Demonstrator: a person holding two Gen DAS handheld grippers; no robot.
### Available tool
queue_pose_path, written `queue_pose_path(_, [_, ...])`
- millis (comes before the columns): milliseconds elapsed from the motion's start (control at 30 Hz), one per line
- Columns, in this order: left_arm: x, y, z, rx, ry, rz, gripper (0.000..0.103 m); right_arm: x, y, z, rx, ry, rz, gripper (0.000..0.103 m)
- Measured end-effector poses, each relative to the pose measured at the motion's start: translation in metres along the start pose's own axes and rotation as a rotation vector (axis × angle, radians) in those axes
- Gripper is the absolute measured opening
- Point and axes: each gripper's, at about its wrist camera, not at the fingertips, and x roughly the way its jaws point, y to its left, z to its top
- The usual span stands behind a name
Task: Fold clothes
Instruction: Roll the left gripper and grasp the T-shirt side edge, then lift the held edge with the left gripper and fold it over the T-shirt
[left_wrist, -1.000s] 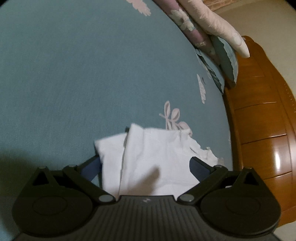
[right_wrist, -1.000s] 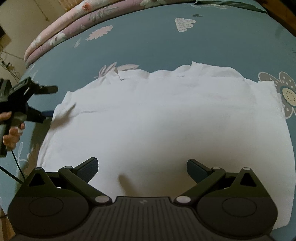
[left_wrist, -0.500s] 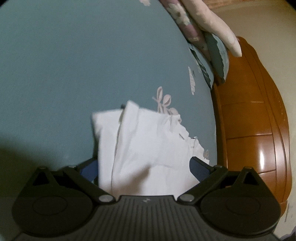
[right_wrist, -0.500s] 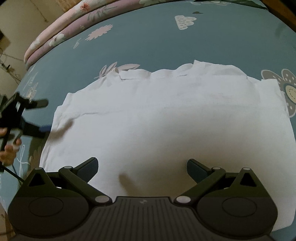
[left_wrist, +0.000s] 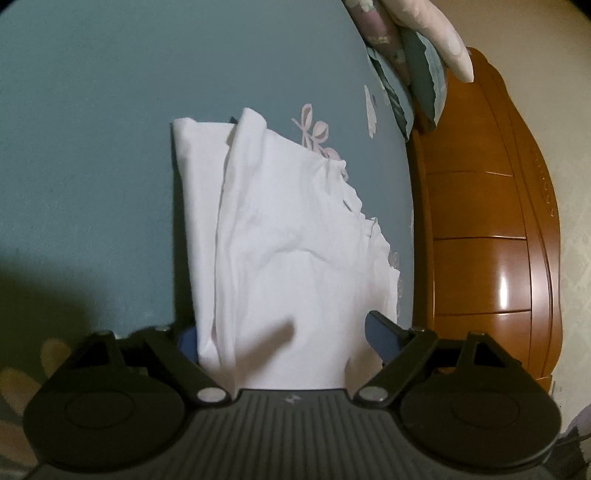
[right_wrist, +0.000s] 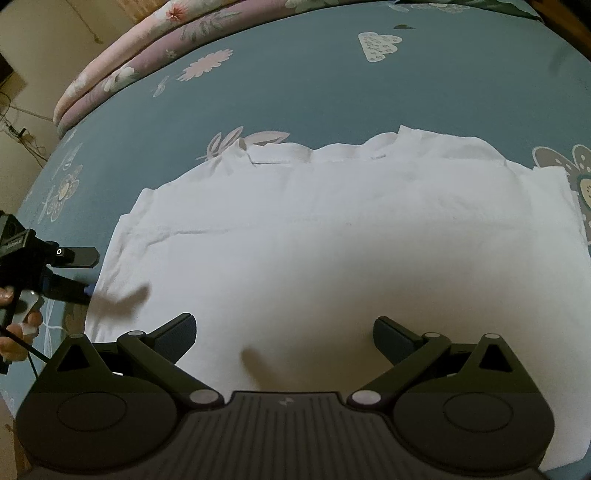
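A bed with a teal sheet printed with pale flowers carries everything here. Along its far edge lies a rolled pink and purple floral quilt, and in the left wrist view the same bedding is piled against a glossy wooden headboard. A thin dark cable trails by the hand at the left edge of the right wrist view.

The white shirt lies spread flat across the middle of the sheet, its collar edge toward the far side, with soft creases and a rumpled, doubled-over fold along that edge. Nothing rests on top of it (only shadows of the tools fall across the cloth).

The left claw sits at the shirt's left edge; in its own view the fabric runs between the blue pads, and the jaws are closing from wide, with the pads not visibly pressing the cloth. The right claw hangs over the near part of the shirt with its jaws spread wide and nothing gripped.
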Motion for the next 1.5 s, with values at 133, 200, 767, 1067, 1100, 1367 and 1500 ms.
queue_pose_path(133, [0.005,-0.003,0.028,0.044,-0.031,0.001,0.086,0.002,0.000,0.000,-0.002,0.001,-0.007,0.103])
queue_pose_path(200, [0.008,-0.003,0.035,0.050,-0.048,-0.005,0.086,0.003,0.000,0.000,-0.005,0.000,-0.008,0.103])
queue_pose_path(767, [0.010,0.005,0.020,0.044,0.081,0.048,0.039,0.007,0.008,0.003,0.007,0.008,-0.001,0.103])
queue_pose_path(1067, [0.007,0.014,0.020,-0.005,0.095,0.147,0.010,0.017,0.014,0.008,-0.013,0.037,-0.046,0.103])
queue_pose_path(1100, [0.006,0.015,0.020,-0.006,0.098,0.148,0.010,0.017,0.015,0.008,-0.019,0.041,-0.049,0.103])
queue_pose_path(1367, [0.006,0.015,0.021,-0.009,0.094,0.154,0.010,0.021,0.017,0.007,-0.041,0.054,-0.065,0.103])
queue_pose_path(1500, [0.006,0.011,0.020,0.008,0.086,0.165,0.010,0.023,0.017,0.007,-0.055,0.057,-0.065,0.103])
